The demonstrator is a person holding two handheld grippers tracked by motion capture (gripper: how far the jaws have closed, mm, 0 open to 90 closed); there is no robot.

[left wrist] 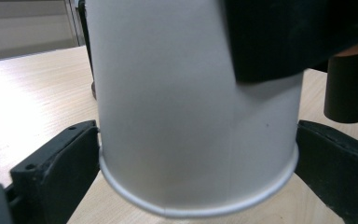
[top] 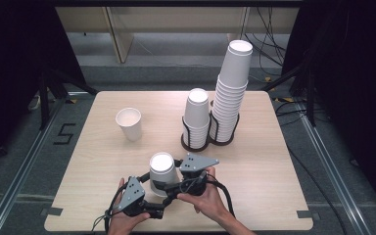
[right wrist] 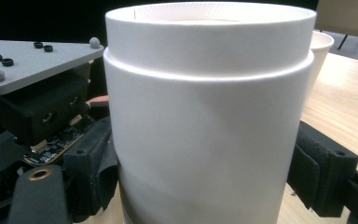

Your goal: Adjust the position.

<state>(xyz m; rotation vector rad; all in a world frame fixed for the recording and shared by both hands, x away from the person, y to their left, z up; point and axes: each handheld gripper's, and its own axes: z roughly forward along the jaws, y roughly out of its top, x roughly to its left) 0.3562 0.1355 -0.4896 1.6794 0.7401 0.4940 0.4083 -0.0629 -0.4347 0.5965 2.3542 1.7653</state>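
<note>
High view: we grip the nested cups near the rack with both claws, left gripper and right gripper squeezing them; next, we likely pull them apart.

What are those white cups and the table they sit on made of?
The cup between both grippers looks like matte white paper: a rolled rim and a faint side seam show. The table looks like pale wood or wood-look laminate, with fine straight grain lines and a slight sheen; which one I cannot tell.

cups: white | table: pale wood grain | holder: black | tool plates: grey
</note>
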